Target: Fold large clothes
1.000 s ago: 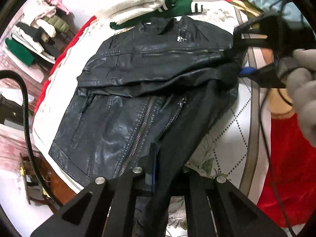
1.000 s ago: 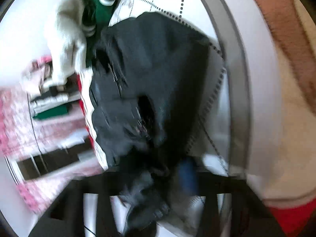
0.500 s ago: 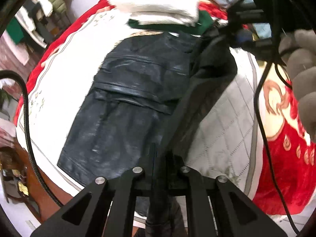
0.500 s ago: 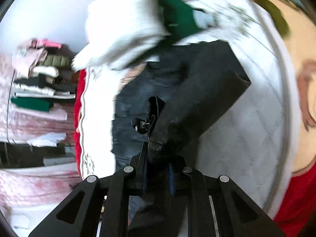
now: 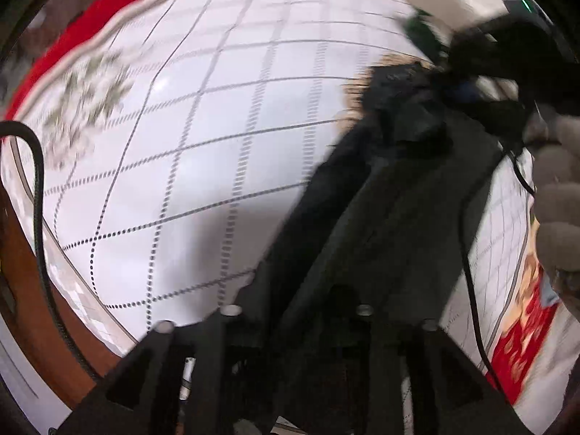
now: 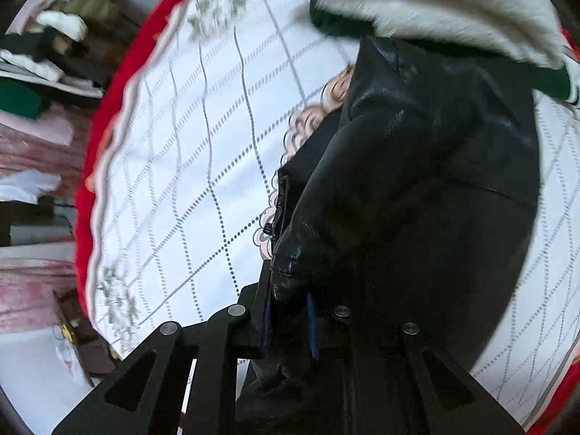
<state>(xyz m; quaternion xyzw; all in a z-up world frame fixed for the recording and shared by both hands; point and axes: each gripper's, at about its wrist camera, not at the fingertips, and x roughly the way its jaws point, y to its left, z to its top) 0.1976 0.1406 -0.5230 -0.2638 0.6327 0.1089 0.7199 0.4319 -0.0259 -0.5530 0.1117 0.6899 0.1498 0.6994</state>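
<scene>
Black leather jacket (image 6: 417, 188) lifted off white quilted bedspread with dotted diamond stitching (image 6: 188, 166), hanging in long dark fold between both grippers. Red blanket edge (image 6: 108, 101) bordering that bedspread on its far side. Stack of folded white and green garments (image 6: 417, 3) at bedspread's top, just above jacket's upper edge and touching or overlapping it. Shelf of folded clothes (image 6: 43, 47) beyond bedspread's red border, well apart from jacket.

Right gripper (image 6: 290, 322) low over bedspread, blue-padded fingers pinching thick bunch of jacket leather. Same gripper seen from left wrist view (image 5: 482, 94) at jacket's far end, borne by gloved hand (image 5: 558, 203), thin black cable (image 5: 467, 253) trailing across jacket.

Left gripper (image 5: 297, 311) at jacket's near end, jaws opening, dark fabric lying between them; blur too heavy to tell whether pads press on it.

Metal zipper pull (image 6: 270, 228) at jacket's left edge. No readable brand, label or writing anywhere.
</scene>
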